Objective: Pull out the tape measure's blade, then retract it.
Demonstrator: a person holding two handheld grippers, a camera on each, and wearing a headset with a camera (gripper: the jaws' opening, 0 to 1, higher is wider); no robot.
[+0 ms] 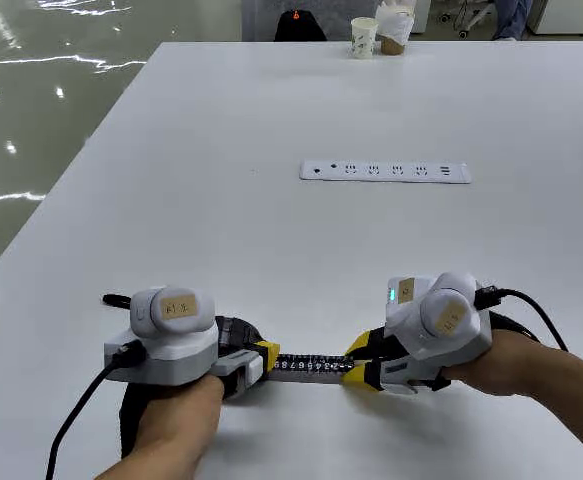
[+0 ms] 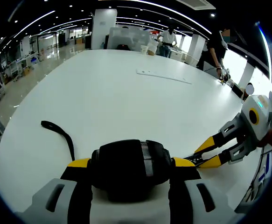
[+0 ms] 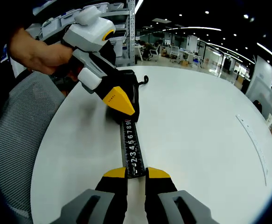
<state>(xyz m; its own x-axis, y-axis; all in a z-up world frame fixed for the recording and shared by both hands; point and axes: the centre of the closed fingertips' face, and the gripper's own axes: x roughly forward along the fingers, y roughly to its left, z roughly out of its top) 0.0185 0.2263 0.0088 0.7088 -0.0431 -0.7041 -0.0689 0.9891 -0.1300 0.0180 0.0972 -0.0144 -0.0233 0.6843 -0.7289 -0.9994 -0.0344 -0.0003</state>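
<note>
Closest to the person, both hands sit low at the near edge of the white counter (image 1: 271, 200), one tool in each. The left tool (image 2: 131, 162) has its yellow-tipped jaws clamped on the sides of the black tape measure (image 1: 239, 330), so the case sits snug between them, resting on the counter. The case's black strap (image 2: 61, 133) trails off loose across the surface beside it.

A short stretch of blade (image 3: 130, 149) is out of the case. It's dark with pale numerals and lies flat and straight on the counter between the two tools. The right tool (image 3: 136, 173) faces the left one, and its jaws are pinched together on the free end of the blade. In the right gripper view the tip of the blade disappears right between the two yellow tips.

Further out the counter is bare white up to a white power strip (image 1: 385, 171), which lies flat, well apart from the tools and a bit to the right. At the far edge stands a paper cup (image 1: 364, 37), with a second, brownish cup just beside it.
</note>
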